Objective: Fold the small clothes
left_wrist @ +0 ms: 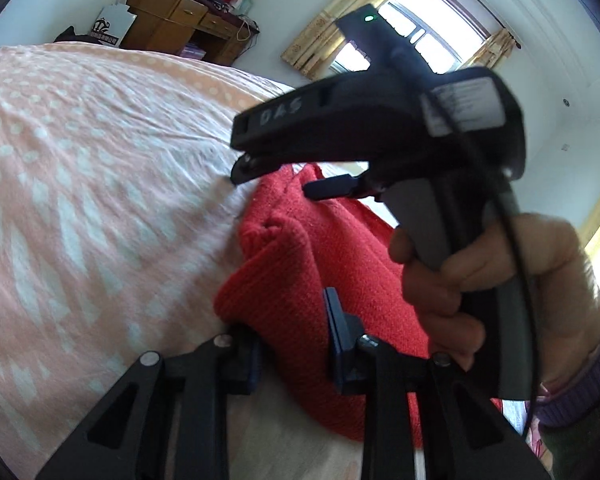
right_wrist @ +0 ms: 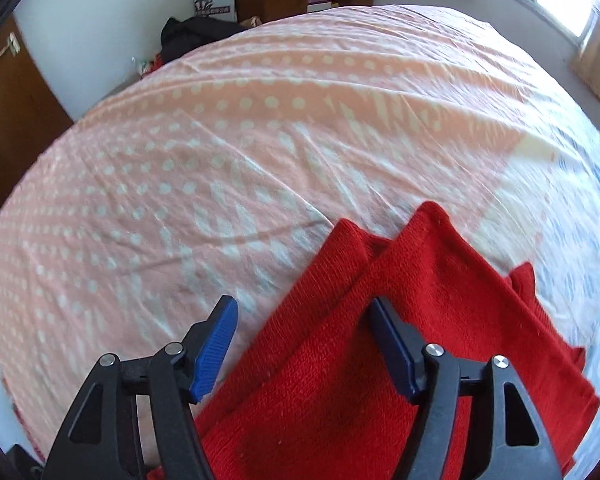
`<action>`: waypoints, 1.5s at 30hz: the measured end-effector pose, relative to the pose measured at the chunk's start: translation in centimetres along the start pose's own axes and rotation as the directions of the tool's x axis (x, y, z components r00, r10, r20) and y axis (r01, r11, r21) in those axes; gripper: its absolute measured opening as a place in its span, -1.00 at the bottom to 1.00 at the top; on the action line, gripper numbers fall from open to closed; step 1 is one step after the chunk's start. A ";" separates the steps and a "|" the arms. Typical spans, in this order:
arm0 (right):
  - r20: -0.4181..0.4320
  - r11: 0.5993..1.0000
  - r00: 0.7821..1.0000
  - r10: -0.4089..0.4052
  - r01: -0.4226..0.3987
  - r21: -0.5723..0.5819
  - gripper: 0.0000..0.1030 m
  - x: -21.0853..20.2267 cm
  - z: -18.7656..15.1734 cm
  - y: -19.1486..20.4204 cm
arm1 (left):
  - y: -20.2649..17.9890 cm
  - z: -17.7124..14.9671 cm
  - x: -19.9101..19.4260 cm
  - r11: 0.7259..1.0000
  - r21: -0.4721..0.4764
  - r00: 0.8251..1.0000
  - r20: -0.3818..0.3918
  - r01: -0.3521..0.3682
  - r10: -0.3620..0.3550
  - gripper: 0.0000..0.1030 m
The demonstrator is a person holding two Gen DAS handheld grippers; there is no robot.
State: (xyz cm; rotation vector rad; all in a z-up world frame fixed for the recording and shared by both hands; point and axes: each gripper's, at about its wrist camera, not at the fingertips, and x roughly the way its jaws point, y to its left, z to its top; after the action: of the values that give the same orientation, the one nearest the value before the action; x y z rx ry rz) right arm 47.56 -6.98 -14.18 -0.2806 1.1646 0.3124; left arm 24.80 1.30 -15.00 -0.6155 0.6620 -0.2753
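left gripper (left_wrist: 296, 344): black two-finger frame with blue pads, jaws pinched on a bunched fold of the red knitted garment (left_wrist: 300, 280). Knit bulges up between the pads and fills the narrow gap; left pad is mostly buried under the fabric, so contact on that side is probably there but I can't see it cleanly

right gripper (right_wrist: 300, 344): same black frame, blue ribbed pads (right_wrist: 214, 354), jaws spread wide and gripping nothing. It hangs over the near left edge of the garment (right_wrist: 380, 360); left pad sits over bare blanket, right pad over the red knit. Whether the right pad touches the knit, can't tell from this angle

From the left wrist view the right gripper (left_wrist: 284, 172) crosses the frame, tips angled down over the far end of the garment, with a hand (left_wrist: 492, 280) around its handle and a purple ribbed sleeve cuff (left_wrist: 584, 376) at the wrist

garment: on the bed, lying on the pink blanket with white dots and leaf-like marks (right_wrist: 220, 160), towards the near right part of it. In the right wrist view it lies in flat, overlapped layers, with two rounded ends pointing away from the camera

background: brown wooden desk with drawers (left_wrist: 176, 24) against the wall, window with yellow patterned curtains (left_wrist: 416, 28) beside it
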 end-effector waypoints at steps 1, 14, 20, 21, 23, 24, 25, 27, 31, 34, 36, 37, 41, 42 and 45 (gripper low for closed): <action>0.007 0.999 1.000 -0.018 0.018 -0.031 0.33 0.0 -0.1 0.4 | 0.0 -0.1 0.0 1.000 0.001 1.000 0.000 0.000 0.000 -0.42; 0.142 0.962 0.981 0.130 -0.159 0.223 -0.69 -4.0 -2.9 -5.1 | -0.7 -0.3 -0.5 0.999 0.041 1.000 -0.008 -0.008 0.008 -0.55; 0.262 0.903 0.947 0.185 -0.269 0.335 -0.70 -7.6 -6.4 -8.8 | -2.9 -0.5 -1.0 0.992 0.120 1.000 -0.005 -0.025 0.025 -0.56; 0.275 0.896 0.943 0.185 -0.277 0.346 -0.70 -8.2 -7.2 -9.5 | -3.7 -0.5 -1.2 0.986 0.159 0.999 -0.002 -0.041 0.041 -0.59; 0.292 0.884 0.939 0.183 -0.287 0.368 -0.70 -8.8 -8.1 -10.6 | -5.5 -0.8 -1.6 0.967 0.247 0.998 0.012 -0.069 0.069 -0.61; 0.303 0.876 0.935 0.185 -0.297 0.381 -0.70 -9.2 -8.8 -11.3 | -6.4 -1.0 -1.9 0.955 0.287 0.997 0.023 -0.079 0.076 -0.63; 0.311 0.869 0.933 0.183 -0.301 0.393 -0.70 -9.6 -9.4 -12.0 | -6.9 -1.2 -2.0 0.946 0.314 0.997 0.029 -0.083 0.078 -0.65; 0.323 0.857 0.929 0.179 -0.308 0.412 -0.70 -9.9 -10.1 -13.3 | -8.5 -1.5 -2.3 0.922 0.378 0.996 0.035 -0.085 0.078 -0.65; 0.340 0.843 0.927 0.157 -0.306 0.443 -0.70 -11.1 -12.3 -15.9 | -12.1 -2.4 -2.9 0.869 0.486 0.996 0.046 -0.087 0.074 -0.65; 0.343 0.843 0.929 0.138 -0.292 0.453 -0.70 -12.0 -13.7 -17.7 | -14.0 -3.3 -3.2 0.835 0.545 0.997 0.053 -0.072 0.051 -0.65; 0.343 0.842 0.931 0.127 -0.284 0.458 -0.70 -12.4 -14.3 -18.8 | -15.5 -4.0 -3.0 0.811 0.582 0.998 0.046 -0.057 0.037 -0.65; 0.343 0.843 0.932 0.121 -0.279 0.460 -0.70 -12.6 -14.6 -19.3 | -15.6 -4.2 -3.1 0.805 0.591 0.999 0.042 -0.050 0.031 -0.65; 0.341 0.847 0.935 0.094 -0.256 0.466 -0.70 -13.2 -16.1 -21.3 | -17.0 -4.9 -2.3 0.768 0.640 1.000 0.023 -0.018 0.005 -0.65; 0.343 0.848 0.936 0.086 -0.249 0.467 -0.70 -13.4 -16.4 -21.7 | -17.6 -5.3 -2.2 0.755 0.655 1.000 0.019 -0.011 -0.002 -0.65; 0.344 0.847 0.936 0.069 -0.237 0.475 -0.71 -13.8 -17.6 -23.2 | -19.1 -6.2 -1.7 0.729 0.684 1.000 -0.004 0.020 -0.024 -0.65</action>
State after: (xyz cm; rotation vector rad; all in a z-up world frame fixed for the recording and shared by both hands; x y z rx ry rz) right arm 36.46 -36.25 -6.63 0.3291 0.9106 0.1692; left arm 18.62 -15.81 -6.38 0.0977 0.4943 -0.5112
